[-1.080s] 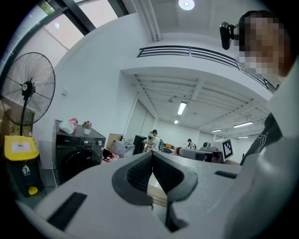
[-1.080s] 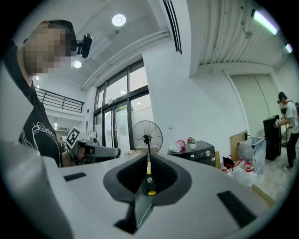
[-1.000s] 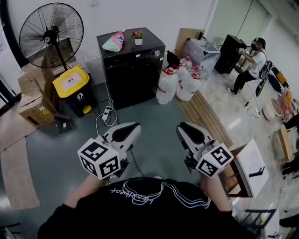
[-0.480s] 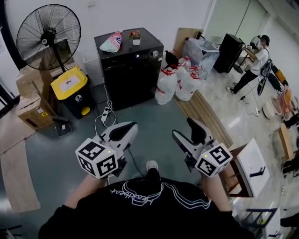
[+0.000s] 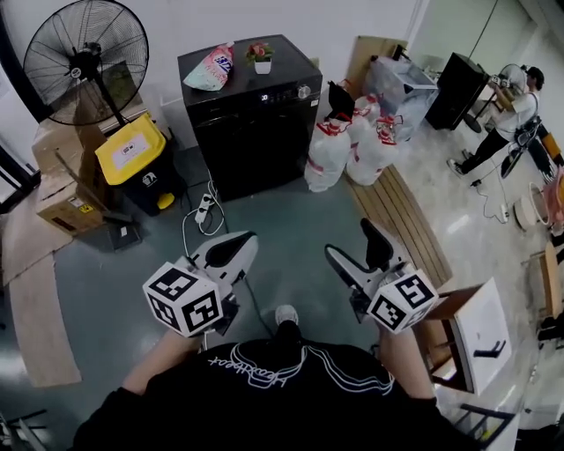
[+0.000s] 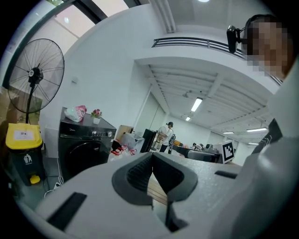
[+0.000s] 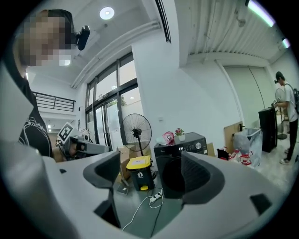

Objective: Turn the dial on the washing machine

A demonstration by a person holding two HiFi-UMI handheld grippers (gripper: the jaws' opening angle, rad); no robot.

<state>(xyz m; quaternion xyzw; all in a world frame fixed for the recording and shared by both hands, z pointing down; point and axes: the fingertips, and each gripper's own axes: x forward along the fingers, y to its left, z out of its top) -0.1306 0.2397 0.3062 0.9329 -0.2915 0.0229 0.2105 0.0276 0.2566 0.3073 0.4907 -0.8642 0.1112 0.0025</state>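
Grippers, two, are held low and aimed forward, which I judge to be readiness for an approach. The left gripper has its jaws pressed together, empty. The right gripper is opening its jaws on nothing. Well ahead of both stands one washing machine, its single dial out of reach. Ahead-left of the left gripper are one fan and one yellow-lidded bin.

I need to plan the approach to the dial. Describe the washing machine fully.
The washing machine is a black front-loader, upright against the white wall. Its top panel has a lit display and a silver dial at the right end. A pink bag and a potted flower sit on top. A yellow-lidded bin and white sacks flank it.
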